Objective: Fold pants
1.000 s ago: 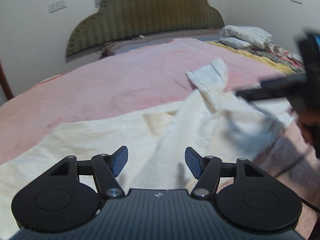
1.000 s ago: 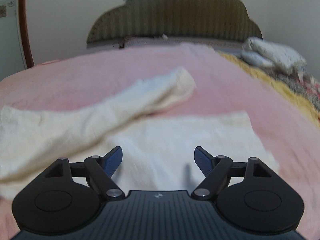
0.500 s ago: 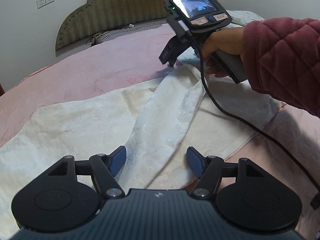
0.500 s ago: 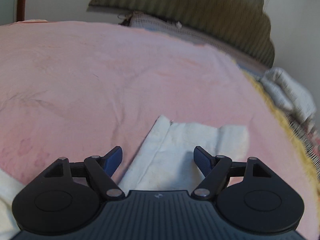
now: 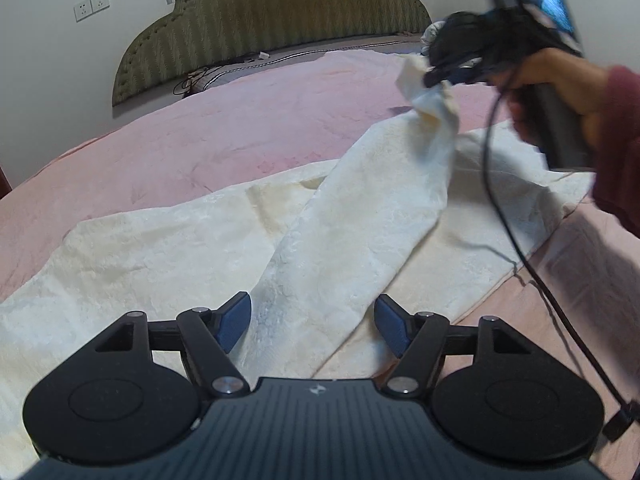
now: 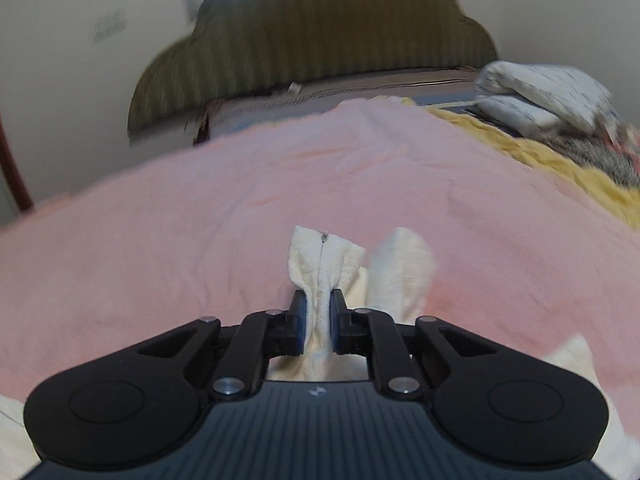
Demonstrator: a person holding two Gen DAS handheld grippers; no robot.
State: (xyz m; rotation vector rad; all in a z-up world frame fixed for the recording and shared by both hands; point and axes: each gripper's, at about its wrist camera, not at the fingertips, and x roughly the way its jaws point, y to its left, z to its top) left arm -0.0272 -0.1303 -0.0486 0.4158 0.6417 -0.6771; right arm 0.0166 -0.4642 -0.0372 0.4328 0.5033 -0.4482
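Observation:
Cream pants point(image 5: 352, 236) lie spread on a pink bed cover point(image 5: 224, 140). One leg crosses over the rest and rises at its far end. My left gripper point(image 5: 314, 322) is open, low over the near part of that leg, holding nothing. My right gripper point(image 6: 318, 322) is shut on the leg's cuff point(image 6: 322, 264) and holds it lifted off the bed; it also shows in the left wrist view point(image 5: 444, 78) at the upper right, with the cuff point(image 5: 430, 100) hanging from it.
A green padded headboard point(image 5: 272, 16) stands at the far end. Folded white bedding point(image 6: 548, 96) and a yellow blanket point(image 6: 560, 160) lie at the far right. A black cable point(image 5: 520, 240) hangs from the right gripper over the pants.
My right gripper has shut on the leg's cuff and lifted it off the bed. My left gripper has stayed open over the near part of the leg.

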